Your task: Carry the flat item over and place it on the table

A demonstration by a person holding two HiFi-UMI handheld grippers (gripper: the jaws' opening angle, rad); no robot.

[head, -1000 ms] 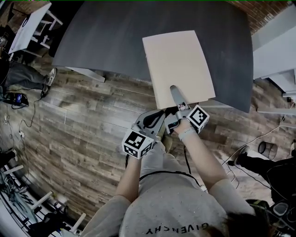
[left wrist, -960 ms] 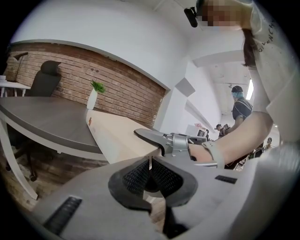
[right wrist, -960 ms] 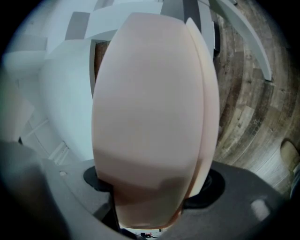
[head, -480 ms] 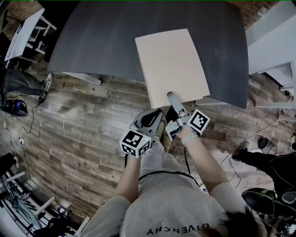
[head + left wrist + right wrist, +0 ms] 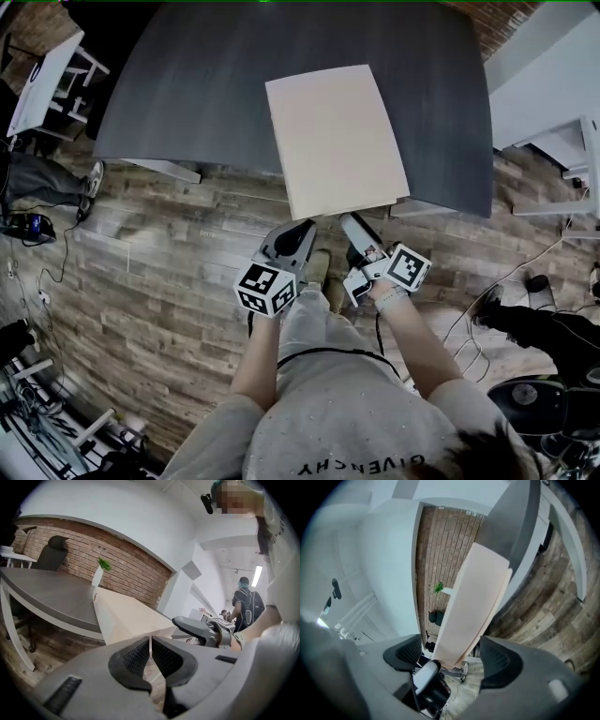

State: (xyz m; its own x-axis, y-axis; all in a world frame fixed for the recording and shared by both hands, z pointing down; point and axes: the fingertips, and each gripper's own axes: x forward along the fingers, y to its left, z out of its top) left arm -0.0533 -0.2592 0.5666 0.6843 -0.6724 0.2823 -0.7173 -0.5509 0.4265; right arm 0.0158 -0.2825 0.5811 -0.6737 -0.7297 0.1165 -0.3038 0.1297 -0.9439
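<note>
Wood-plank floor underfoot, with a brick wall on the far side of the room. A dark grey bench fills the far half of the head view.

- Pale flat board lies on the bench right of centre. Its near edge juts out past the bench's near edge, over the floor.
- Left gripper: jaws drawn together to a thin slit with nothing between them. It hangs just near of the board's near left corner, clear of it.
- Right gripper: jaws spread wide and holding nothing. The board's near edge is lined up with the gap but lies beyond the tips. Cannot tell whether they touch.
- Small plant in a white vase stands at the far end of the bench.
- Person with a backpack stands far off to the right.
</note>
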